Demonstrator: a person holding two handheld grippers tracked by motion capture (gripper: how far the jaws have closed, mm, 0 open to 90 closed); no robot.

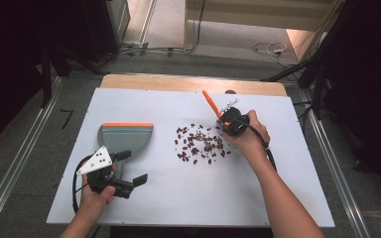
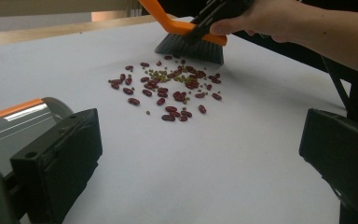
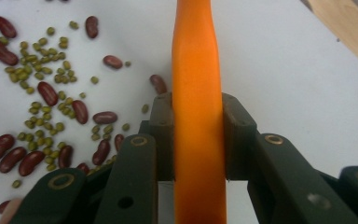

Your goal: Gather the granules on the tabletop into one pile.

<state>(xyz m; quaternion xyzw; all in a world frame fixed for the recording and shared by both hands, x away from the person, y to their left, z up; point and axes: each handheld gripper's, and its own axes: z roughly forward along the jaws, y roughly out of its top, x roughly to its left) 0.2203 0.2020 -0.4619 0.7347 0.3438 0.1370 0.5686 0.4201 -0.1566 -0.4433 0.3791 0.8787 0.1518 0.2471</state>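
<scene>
**Beans lie left of the brush, dustpan farther left**

Your right gripper (image 1: pixel 226 120) is clamped on the orange handle of the brush (image 2: pixel 191 39); in the right gripper view both jaws press flat against the handle (image 3: pixel 198 116). The bristles sit at the far right edge of the beans (image 1: pixel 201 144), touching or just short of them. The handle's long axis runs up and away to the far left, so the bristle face looks toward the pile.

Your left gripper (image 1: pixel 129 171) is spread wide and pinches nothing. It hovers near the dustpan (image 1: pixel 125 139), whose orange lip is on the far side.

The beans lie between brush and dustpan, in mid-table. The sweep should likely run leftward, and your left gripper is the nearer one to the dustpan.
</scene>
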